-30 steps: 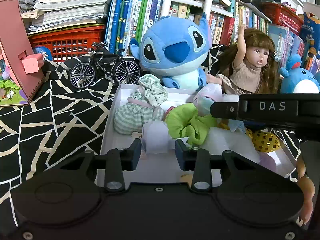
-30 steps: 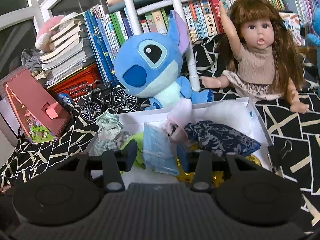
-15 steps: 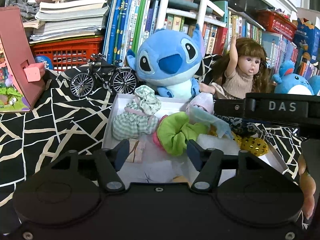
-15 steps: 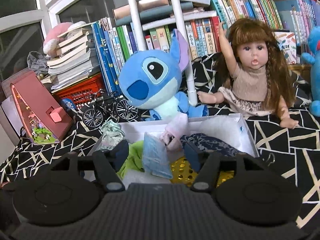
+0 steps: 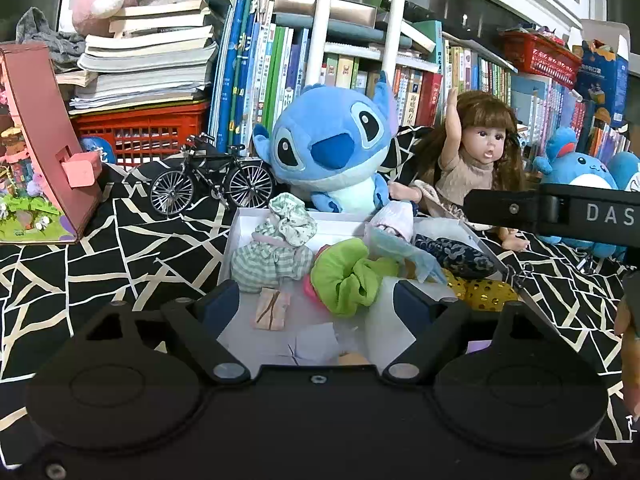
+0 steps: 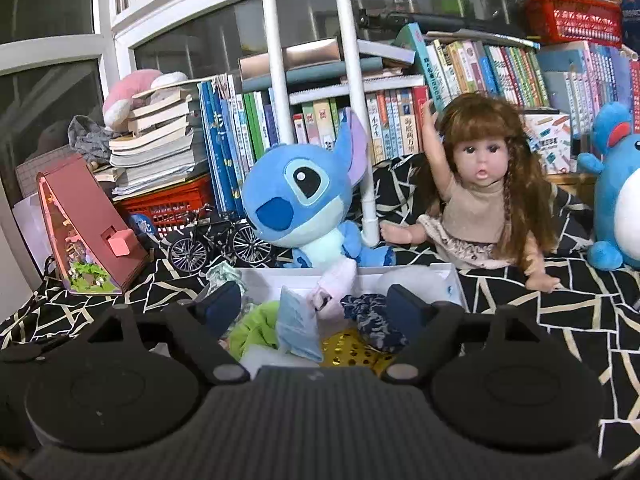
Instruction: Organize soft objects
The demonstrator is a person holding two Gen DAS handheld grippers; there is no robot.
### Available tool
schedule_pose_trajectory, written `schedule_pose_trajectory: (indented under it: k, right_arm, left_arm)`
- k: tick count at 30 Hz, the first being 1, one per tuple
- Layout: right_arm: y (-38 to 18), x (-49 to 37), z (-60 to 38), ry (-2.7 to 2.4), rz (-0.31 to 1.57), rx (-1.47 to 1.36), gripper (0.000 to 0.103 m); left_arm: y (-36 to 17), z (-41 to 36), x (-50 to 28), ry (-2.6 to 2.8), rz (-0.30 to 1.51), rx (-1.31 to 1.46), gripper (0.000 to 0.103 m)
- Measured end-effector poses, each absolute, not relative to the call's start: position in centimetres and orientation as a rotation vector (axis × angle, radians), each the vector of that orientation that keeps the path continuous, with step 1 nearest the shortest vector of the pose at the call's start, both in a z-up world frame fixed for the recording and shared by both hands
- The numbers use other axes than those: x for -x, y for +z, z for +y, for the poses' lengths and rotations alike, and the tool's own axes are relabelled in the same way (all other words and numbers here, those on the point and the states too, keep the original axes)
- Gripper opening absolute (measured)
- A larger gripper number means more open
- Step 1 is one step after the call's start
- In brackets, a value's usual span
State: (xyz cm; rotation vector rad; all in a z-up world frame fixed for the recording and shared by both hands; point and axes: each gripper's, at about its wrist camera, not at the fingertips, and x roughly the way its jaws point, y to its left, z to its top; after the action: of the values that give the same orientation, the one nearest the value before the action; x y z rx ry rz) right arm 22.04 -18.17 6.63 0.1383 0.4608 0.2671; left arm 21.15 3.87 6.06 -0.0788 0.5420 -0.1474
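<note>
A white box (image 5: pixel 236 232) on the black patterned cloth holds several soft items. Among them are a lime green scrunchie (image 5: pixel 348 276), a checked green one (image 5: pixel 272 260), a pale blue face mask (image 5: pixel 404 254) and a dark blue patterned pouch (image 5: pixel 452 256). My left gripper (image 5: pixel 316 304) hovers over the box's near end, jaws opening, with nothing pressed between them. A white paper piece (image 5: pixel 316 344) lies loose below it. My right gripper (image 6: pixel 314 308) is opening too. The mask (image 6: pixel 298 328) stands between its jaws, untouched by the pads, and the box's far wall (image 6: pixel 400 272) shows behind it.
Behind the box sit a blue plush (image 5: pixel 328 148) and a doll (image 5: pixel 476 160), with a model bicycle (image 5: pixel 212 180) to the left. A pink miniature house (image 5: pixel 44 152) stands far left. Another blue plush (image 6: pixel 620 208) sits at the right. The right tool's black body (image 5: pixel 560 212) crosses the left view.
Both grippers opened wide and drew back and upward from the box. The left one released the white paper piece; the right one released the pale blue mask, which stays in the box.
</note>
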Motion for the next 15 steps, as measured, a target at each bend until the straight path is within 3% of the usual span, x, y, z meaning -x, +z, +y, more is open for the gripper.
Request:
schedule_pose_trajectory:
  k: [15]
  right_arm:
    - [6.6, -18.4, -20.5, 0.231, 0.415, -0.100, 0.093]
  left_arm:
    - [7.1, 3.7, -18.0, -0.150, 0.549, 0.067, 0.087]
